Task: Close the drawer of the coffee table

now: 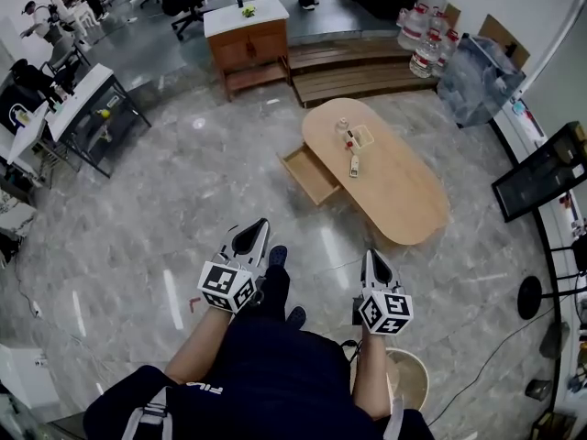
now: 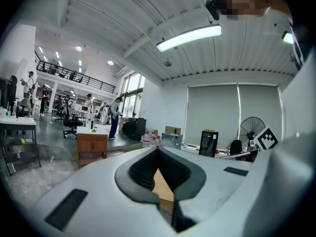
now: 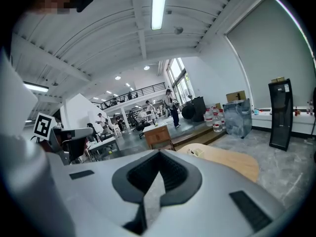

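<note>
An oval wooden coffee table point(image 1: 394, 186) stands on the marble floor ahead and to the right of me. Its drawer point(image 1: 310, 174) is pulled out toward the left, showing an empty inside. My left gripper point(image 1: 256, 234) and right gripper point(image 1: 374, 260) hover at waist height well short of the table. Both are shut on nothing, their tips touching. The left gripper point(image 2: 159, 149) in its own view shows a strip of wood through the gap below its tips. The table top point(image 3: 232, 163) lies beyond the right gripper point(image 3: 159, 153) in the right gripper view.
A glass, a small box and a remote-like item point(image 1: 354, 165) lie on the table. Behind it are wooden steps point(image 1: 367, 73), a wooden cabinet point(image 1: 246, 39) and water bottles point(image 1: 424, 42). A black desk point(image 1: 92, 108) is at left, a screen point(image 1: 541, 174) at right, a round bin point(image 1: 411, 376) by my feet.
</note>
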Action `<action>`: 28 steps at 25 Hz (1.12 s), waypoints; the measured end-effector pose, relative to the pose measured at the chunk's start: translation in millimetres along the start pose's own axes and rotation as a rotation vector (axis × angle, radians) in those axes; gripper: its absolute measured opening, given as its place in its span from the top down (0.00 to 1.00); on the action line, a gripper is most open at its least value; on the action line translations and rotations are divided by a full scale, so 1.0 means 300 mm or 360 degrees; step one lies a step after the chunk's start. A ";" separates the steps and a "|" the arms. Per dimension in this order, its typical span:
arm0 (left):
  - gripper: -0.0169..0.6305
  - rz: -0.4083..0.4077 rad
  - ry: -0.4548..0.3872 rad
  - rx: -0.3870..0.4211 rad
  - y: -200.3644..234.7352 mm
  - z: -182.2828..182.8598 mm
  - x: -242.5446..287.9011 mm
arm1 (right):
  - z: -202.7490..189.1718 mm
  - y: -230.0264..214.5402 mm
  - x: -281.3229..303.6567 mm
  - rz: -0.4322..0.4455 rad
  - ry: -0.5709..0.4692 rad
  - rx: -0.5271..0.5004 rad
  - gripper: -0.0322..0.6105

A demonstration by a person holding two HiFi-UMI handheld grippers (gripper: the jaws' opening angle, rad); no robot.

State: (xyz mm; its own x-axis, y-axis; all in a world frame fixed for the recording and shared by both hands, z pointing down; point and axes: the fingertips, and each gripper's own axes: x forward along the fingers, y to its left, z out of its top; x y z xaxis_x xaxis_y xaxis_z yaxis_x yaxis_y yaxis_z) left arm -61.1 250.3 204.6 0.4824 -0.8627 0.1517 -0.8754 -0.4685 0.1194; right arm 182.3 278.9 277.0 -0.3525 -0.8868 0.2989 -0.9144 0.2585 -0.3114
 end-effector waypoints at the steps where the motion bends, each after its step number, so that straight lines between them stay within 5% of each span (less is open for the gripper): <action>1: 0.93 0.0003 -0.0011 -0.0001 0.007 0.007 0.008 | 0.006 -0.004 0.009 -0.0004 -0.0005 0.0003 0.91; 17: 0.94 0.0008 -0.0057 -0.0045 0.174 0.019 0.167 | 0.061 -0.005 0.242 -0.0032 -0.0014 -0.0057 0.91; 28: 0.94 -0.0041 0.0047 -0.0069 0.450 0.023 0.430 | 0.159 -0.013 0.574 -0.0107 0.0045 -0.0065 0.91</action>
State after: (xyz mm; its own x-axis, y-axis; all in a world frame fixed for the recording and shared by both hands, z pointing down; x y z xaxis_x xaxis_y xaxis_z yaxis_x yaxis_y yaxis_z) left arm -117.3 74.5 233.5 0.5063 -0.8440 0.1769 -0.8606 -0.4814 0.1660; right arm 134.5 106.9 286.8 -0.2948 -0.8917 0.3434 -0.9434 0.2145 -0.2530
